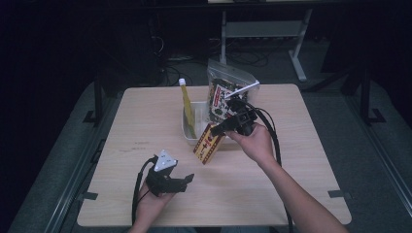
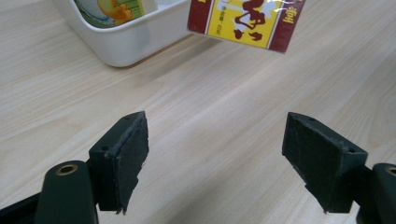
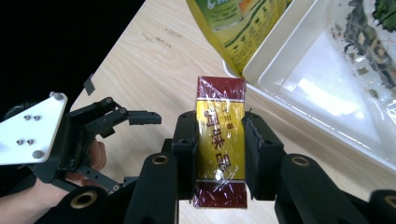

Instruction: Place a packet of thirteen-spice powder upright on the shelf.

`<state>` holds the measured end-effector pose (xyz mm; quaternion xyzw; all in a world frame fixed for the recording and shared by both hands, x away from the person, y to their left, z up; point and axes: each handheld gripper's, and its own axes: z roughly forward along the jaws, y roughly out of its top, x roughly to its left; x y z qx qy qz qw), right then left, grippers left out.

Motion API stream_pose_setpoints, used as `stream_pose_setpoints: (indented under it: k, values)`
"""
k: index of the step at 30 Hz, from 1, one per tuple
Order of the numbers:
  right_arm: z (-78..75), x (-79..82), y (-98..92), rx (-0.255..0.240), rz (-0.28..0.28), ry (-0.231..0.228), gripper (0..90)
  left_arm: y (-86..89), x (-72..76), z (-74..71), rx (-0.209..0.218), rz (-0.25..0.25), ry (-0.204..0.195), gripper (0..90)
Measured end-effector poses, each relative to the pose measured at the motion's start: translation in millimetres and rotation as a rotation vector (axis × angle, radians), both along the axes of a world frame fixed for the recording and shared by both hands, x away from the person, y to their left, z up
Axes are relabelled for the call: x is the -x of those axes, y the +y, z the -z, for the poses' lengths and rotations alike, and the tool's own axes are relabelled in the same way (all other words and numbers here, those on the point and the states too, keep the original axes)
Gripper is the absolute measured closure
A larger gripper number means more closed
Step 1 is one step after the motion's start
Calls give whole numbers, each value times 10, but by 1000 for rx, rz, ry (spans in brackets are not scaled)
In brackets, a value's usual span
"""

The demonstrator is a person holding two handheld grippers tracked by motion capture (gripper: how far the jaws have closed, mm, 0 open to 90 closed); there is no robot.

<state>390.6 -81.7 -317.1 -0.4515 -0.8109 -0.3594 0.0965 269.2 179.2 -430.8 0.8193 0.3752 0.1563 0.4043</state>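
A red and yellow carton [image 3: 220, 140] wrapped in clear film sits clamped between the pads of my right gripper [image 3: 219, 151]. In the high view that carton [image 1: 208, 142] hangs tilted just above the table, beside the front of the white tub [image 1: 186, 130], with my right gripper [image 1: 221, 127] shut on its upper end. My left gripper [image 1: 183, 180] rests low near the table's front edge, jaws wide apart. Between its pads [image 2: 133, 154] I see bare wood, and the carton [image 2: 243, 21] floats farther off.
The white tub [image 2: 126, 44] holds a tall yellow pouch [image 1: 187, 108] and a clear zip bag [image 1: 224, 92] of printed packets. The light wooden table [image 1: 145, 116] ends in dark floor on all sides. Table legs and cables lie beyond the far edge.
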Motion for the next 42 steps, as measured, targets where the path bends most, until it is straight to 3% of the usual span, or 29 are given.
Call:
stream_pose_setpoints:
  k: [16,27,35,42]
  values:
    - [-116,-39,-80,4,63,-28,682,18,-21,26,7,2,15,214]
    - [-205,-128,-46,41,116,-42,682,20,-23,47,9,7,20,201]
    - [-314,-172,1,51,157,-63,682,37,-23,35,15,9,19,201]
    - [-399,-296,161,83,190,-84,681,59,-25,33,14,3,17,202]
